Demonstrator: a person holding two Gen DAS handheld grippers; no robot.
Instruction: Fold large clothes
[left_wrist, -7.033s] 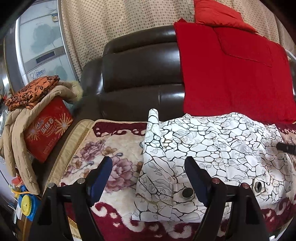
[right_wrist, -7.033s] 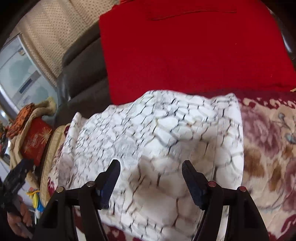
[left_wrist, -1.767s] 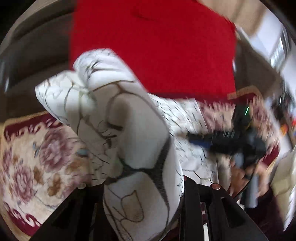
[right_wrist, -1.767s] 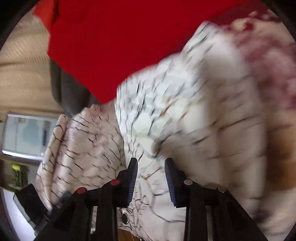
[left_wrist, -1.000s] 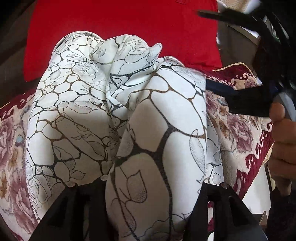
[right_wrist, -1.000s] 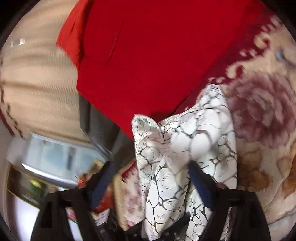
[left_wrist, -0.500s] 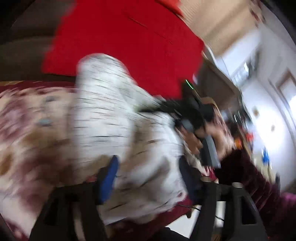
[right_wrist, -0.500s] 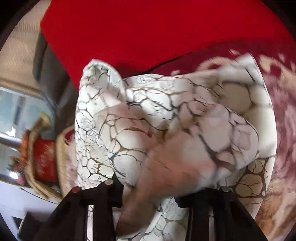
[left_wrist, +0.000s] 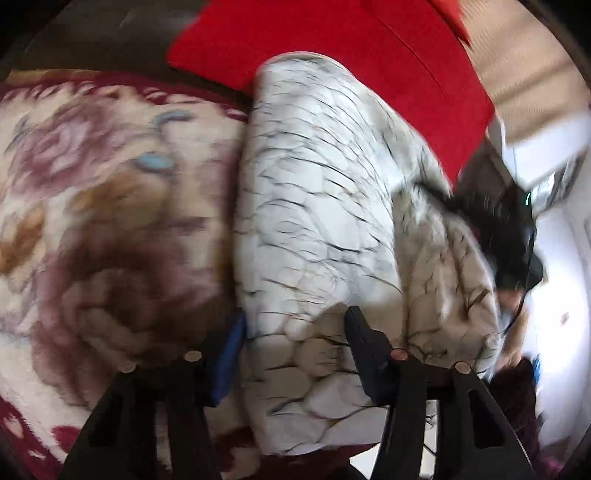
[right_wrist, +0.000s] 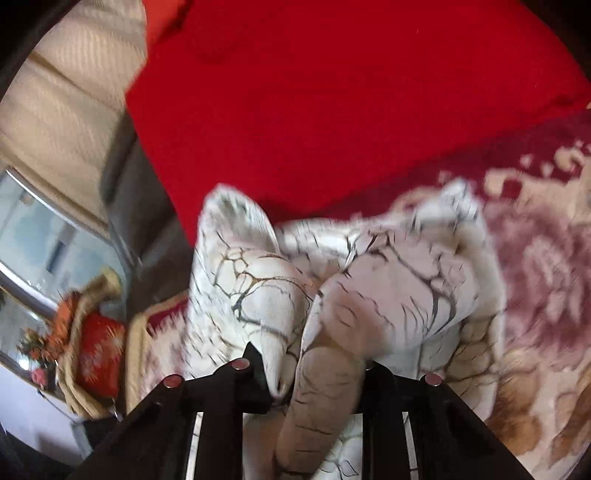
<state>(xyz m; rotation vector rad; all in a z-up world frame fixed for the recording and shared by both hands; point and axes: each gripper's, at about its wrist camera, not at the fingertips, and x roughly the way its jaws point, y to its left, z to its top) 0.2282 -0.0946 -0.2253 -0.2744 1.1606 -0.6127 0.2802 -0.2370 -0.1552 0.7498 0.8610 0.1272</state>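
Observation:
The white garment with a black crackle print (left_wrist: 317, 206) lies bunched on the flowered blanket (left_wrist: 103, 199). My left gripper (left_wrist: 295, 332) stands over its near edge, jaws apart with cloth lying between them. In the right wrist view the same garment (right_wrist: 406, 273) is heaped in folds, and my right gripper (right_wrist: 314, 365) is shut on a thick fold of it. The right gripper also shows as a dark blur at the right of the left wrist view (left_wrist: 509, 236).
A red blanket (right_wrist: 332, 92) covers the sofa back behind the garment. The dark leather sofa (left_wrist: 92, 33) runs to the left. A red box under beige cloth (right_wrist: 96, 354) stands at the sofa's far end. Beige curtain (right_wrist: 66, 96) hangs behind.
My left gripper has let go of the fold it carried over and now stands open above the garment. My right gripper still holds its fold and has shifted a little; both views are blurred by motion.

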